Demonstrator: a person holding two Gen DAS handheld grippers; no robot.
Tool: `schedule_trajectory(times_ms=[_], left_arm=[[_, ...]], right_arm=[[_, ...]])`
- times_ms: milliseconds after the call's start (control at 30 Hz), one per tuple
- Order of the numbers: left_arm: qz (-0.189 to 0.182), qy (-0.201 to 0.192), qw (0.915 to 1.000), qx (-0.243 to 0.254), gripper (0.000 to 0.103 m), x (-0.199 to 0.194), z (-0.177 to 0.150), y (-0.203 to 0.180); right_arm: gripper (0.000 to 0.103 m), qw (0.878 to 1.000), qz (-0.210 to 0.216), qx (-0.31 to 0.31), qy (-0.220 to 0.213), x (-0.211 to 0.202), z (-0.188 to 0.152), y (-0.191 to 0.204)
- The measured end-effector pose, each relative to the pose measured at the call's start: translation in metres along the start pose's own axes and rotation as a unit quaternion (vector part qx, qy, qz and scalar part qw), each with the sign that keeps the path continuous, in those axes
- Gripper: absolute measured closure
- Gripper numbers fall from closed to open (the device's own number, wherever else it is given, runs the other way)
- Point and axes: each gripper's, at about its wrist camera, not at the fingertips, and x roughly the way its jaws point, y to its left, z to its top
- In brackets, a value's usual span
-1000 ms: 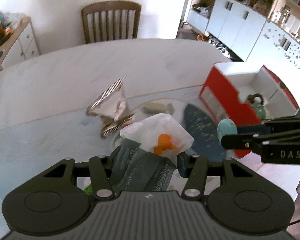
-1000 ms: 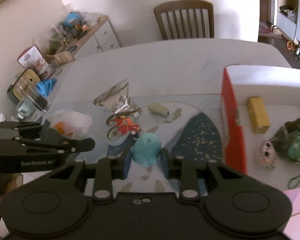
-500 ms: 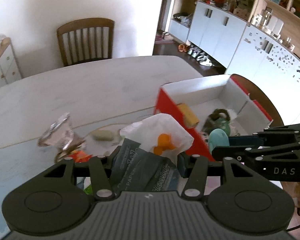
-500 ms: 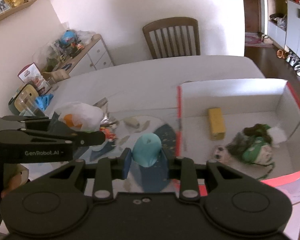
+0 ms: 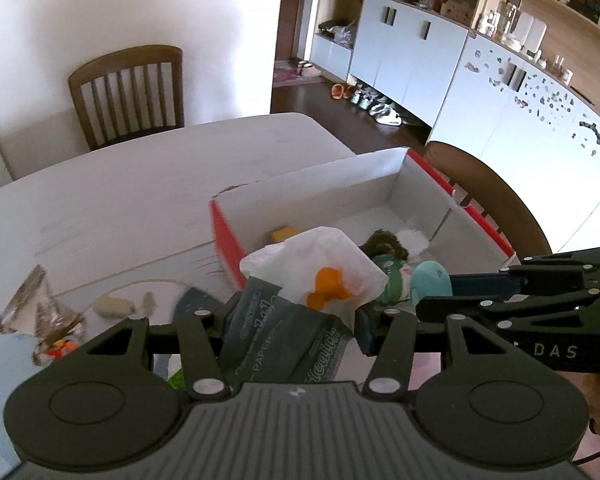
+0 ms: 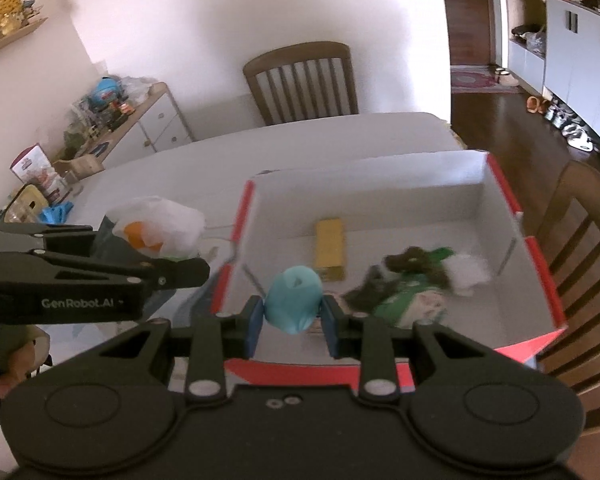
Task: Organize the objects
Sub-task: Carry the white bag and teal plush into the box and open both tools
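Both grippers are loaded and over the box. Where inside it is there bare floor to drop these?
The box has bare floor along its far wall, behind the yellow block, and in the near left corner beside the red wall. The right half is crowded with a green and brown toy heap and white tissue.

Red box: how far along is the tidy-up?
Done: a yellow block and a green-and-brown bundle lie in the red box. In hand: the left gripper holds a tissue pack with a white bag; the right gripper holds a teal object. Left: a foil wrapper and a beige piece on the table.
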Motion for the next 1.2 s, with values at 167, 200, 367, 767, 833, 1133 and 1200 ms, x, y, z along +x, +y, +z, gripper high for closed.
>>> schedule_trajectory(times_ms=[167,200,367,767,833,1133,1200], left_arm=[[0.002,0.013,0.9999,0.008,0.049,0.022,0.009,-0.021],[0.004,0.015,0.9998,0.010,0.049,0.025,0.011,-0.025],[0.007,0.028,0.9994,0.020,0.049,0.048,0.023,-0.042],[0.028,0.076,0.9962,0.032,0.049,0.119,0.055,-0.061],[0.032,0.081,0.9954,0.041,0.049,0.129,0.058,-0.064],[0.043,0.128,0.9894,0.054,0.049,0.181,0.064,-0.068],[0.044,0.140,0.9875,0.056,0.049,0.190,0.063,-0.068]], right_arm=[[0.073,1.000,-0.011,0.001,0.000,-0.003,0.000,-0.029],[0.073,1.000,-0.014,0.000,0.000,-0.002,0.000,-0.033],[0.073,1.000,-0.027,0.001,0.004,0.001,0.002,-0.058],[0.073,0.997,-0.059,-0.020,0.036,0.033,0.006,-0.084],[0.073,0.997,-0.065,-0.024,0.045,0.039,0.006,-0.087],[0.073,0.993,-0.070,-0.036,0.082,0.058,0.004,-0.092],[0.073,0.993,-0.068,-0.038,0.086,0.060,0.004,-0.094]])
